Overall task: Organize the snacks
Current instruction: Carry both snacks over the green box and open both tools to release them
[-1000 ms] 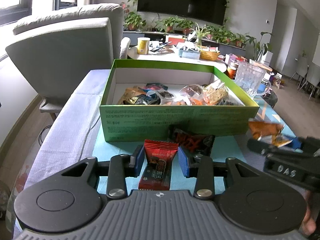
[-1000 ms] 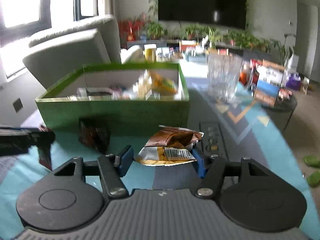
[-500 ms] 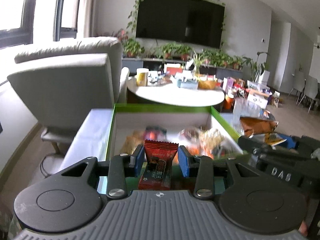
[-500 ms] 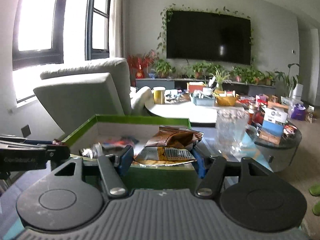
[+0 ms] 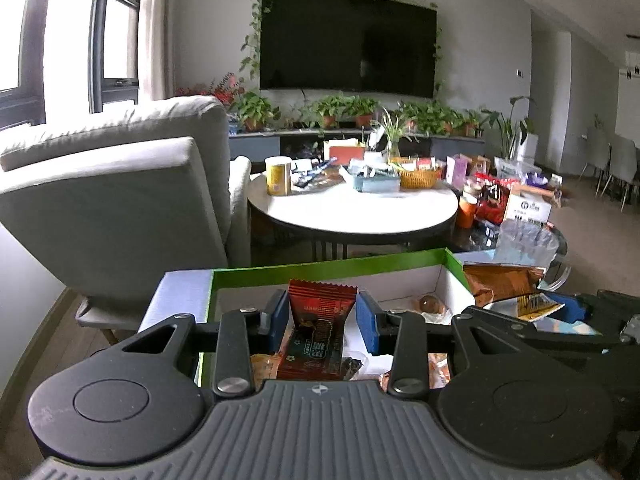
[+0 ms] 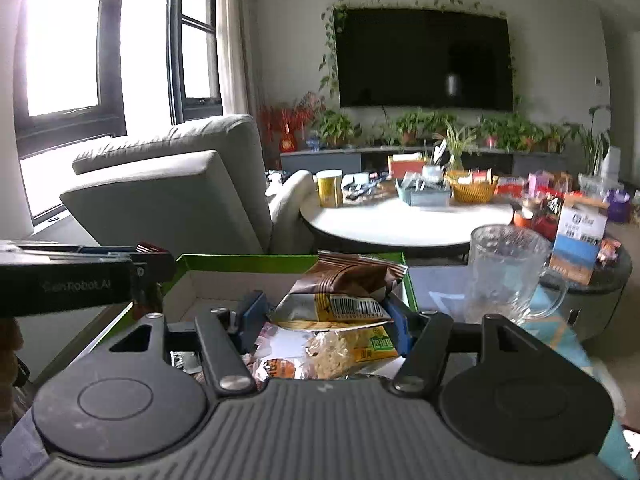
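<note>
A: How far along?
B: Several snacks already lie in the green box [image 5: 328,270]. Above it, the left gripper [image 5: 322,316] clamps a red packet [image 5: 320,320]; the right gripper [image 6: 326,316] pinches a brown packet [image 6: 344,288]. Both unreleased.

A brown and yellow snack packet [image 6: 340,296] with a barcode is clamped between the blue fingers [image 6: 252,314] of the right gripper [image 6: 324,316], above the open green box [image 6: 280,262]. Loose snacks are seen in the box below, among them a yellow wrapper [image 6: 376,346]. The left gripper [image 6: 154,258] is seen at the left edge, over the box's left rim, with a red wrapper [image 6: 148,247] at its tip. A clear glass mug [image 6: 508,272] is stood just right of the box. Behind, a grey armchair [image 6: 180,192], a round white table [image 6: 400,220] and a wall-mounted screen [image 6: 424,60] are visible.
</note>
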Tool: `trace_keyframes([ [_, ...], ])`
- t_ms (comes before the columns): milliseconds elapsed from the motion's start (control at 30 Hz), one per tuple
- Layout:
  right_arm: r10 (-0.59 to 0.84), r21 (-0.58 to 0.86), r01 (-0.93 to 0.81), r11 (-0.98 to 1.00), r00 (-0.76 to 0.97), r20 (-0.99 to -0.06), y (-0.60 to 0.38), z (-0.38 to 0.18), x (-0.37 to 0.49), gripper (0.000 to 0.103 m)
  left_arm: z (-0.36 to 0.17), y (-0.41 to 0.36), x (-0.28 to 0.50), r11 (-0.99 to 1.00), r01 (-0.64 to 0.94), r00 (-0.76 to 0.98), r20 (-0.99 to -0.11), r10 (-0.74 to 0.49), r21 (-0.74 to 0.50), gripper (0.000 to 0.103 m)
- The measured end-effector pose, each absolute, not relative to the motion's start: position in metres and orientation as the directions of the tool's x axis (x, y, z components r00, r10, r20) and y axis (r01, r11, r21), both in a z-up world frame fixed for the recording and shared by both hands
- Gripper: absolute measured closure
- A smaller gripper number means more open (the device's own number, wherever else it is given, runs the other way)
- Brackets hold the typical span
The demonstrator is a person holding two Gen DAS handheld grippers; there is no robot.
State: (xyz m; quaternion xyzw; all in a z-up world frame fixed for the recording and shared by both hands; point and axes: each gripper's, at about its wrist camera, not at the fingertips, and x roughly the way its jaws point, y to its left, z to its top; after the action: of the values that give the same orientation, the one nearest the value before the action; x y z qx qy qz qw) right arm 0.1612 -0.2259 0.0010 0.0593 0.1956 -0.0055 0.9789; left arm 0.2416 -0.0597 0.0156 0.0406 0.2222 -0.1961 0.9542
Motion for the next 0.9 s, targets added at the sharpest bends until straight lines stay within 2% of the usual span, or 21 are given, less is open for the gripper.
trace_keyframes([
  [300, 0.026, 0.136, 0.04, 0.99, 0.893, -0.45, -0.23, -0.017, 0.186, 0.036, -0.009, -0.069, 0.263, 0.916, 0.401, 0.793, -0.499, -0.349, -0.004, 0.067],
  [367, 0.027, 0.144, 0.043, 0.989, 0.893, -0.45, -0.23, -0.019, 0.187, 0.035, -0.012, -0.069, 0.265, 0.918, 0.397, 0.788, -0.513, -0.34, 0.002, 0.062],
  [400, 0.029, 0.145, 0.041, 0.989, 0.891, -0.453, -0.23, -0.019, 0.188, 0.034, -0.013, -0.068, 0.265, 0.92, 0.392, 0.79, -0.515, -0.334, 0.005, 0.059],
  [700, 0.027, 0.151, 0.05, 0.987, 0.883, -0.468, -0.23, -0.02, 0.181, 0.033, -0.009, -0.058, 0.253, 0.93, 0.368, 0.803, -0.502, -0.319, -0.002, 0.059],
  [900, -0.003, 0.142, 0.074, 0.987, 0.895, -0.446, -0.237, -0.013, 0.16, 0.032, -0.005, -0.045, 0.225, 0.936, 0.353, 0.814, -0.487, -0.317, -0.02, 0.059],
])
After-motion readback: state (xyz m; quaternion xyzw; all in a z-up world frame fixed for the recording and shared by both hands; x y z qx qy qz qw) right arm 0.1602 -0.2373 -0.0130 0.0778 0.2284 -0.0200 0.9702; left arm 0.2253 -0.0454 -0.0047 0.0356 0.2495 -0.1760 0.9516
